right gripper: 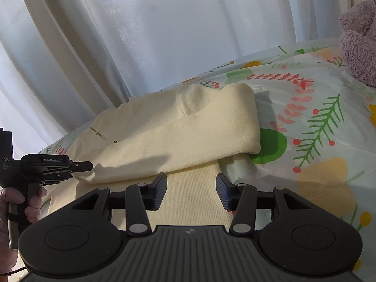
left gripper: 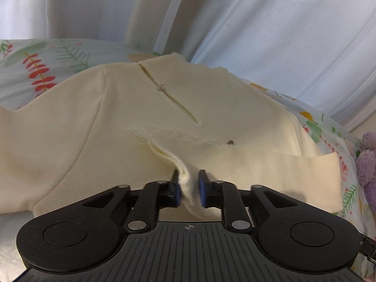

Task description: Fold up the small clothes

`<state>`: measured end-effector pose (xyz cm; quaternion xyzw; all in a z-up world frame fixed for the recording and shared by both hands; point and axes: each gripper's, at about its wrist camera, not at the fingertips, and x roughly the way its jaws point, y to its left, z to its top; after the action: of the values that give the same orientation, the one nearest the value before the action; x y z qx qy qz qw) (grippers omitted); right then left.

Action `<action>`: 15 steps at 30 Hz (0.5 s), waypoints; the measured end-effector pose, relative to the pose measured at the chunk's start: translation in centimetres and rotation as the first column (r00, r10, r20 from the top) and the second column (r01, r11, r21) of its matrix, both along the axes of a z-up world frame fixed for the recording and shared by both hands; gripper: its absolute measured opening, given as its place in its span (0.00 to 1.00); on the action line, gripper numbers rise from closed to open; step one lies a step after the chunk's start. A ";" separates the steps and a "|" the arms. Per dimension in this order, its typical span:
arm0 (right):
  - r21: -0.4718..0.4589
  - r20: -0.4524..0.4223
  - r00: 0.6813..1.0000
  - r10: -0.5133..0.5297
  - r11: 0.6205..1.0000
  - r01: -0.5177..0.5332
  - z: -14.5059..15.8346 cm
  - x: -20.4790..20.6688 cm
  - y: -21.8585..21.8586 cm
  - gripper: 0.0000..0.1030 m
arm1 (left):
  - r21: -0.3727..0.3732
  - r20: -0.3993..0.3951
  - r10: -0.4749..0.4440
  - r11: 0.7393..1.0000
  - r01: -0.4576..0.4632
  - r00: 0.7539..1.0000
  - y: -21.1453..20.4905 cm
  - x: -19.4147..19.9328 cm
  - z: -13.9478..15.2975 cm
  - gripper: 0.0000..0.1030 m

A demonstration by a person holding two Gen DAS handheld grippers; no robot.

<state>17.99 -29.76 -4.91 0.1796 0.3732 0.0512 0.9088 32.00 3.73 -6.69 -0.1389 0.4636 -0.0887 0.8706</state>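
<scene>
A cream knit top [left gripper: 98, 127] lies spread on a floral sheet [left gripper: 35, 70], its neck slit and small button facing up. My left gripper [left gripper: 189, 185] is shut on a raised fold of this top, the cloth pinched between the blue pads. In the right wrist view the top [right gripper: 164, 138] has one sleeve folded across its body. My right gripper [right gripper: 191, 188] stands open over the ribbed hem [right gripper: 192, 199], which lies flat between the fingers. The left gripper [right gripper: 89, 165] shows at the left of that view, nipping the cloth's edge, with a person's hand [right gripper: 33, 202] on its handle.
The floral sheet [right gripper: 317, 122] spreads to the right of the top. A purple plush toy [right gripper: 359, 37] sits at the far right, also seen as the plush toy [left gripper: 366, 164] in the left view. White curtains [right gripper: 141, 35] hang close behind the bed.
</scene>
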 end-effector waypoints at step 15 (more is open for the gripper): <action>0.257 -0.065 0.995 -0.070 0.963 0.085 -2.5 4.7 -0.8 0.40 | 0.037 0.247 0.129 0.989 -0.142 0.960 5.8 -2.4 8.5 0.08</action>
<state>22.73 -30.59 -7.42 0.3127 0.3808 0.0588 0.8682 29.55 9.53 1.77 -0.1345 0.3449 -0.0324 0.9284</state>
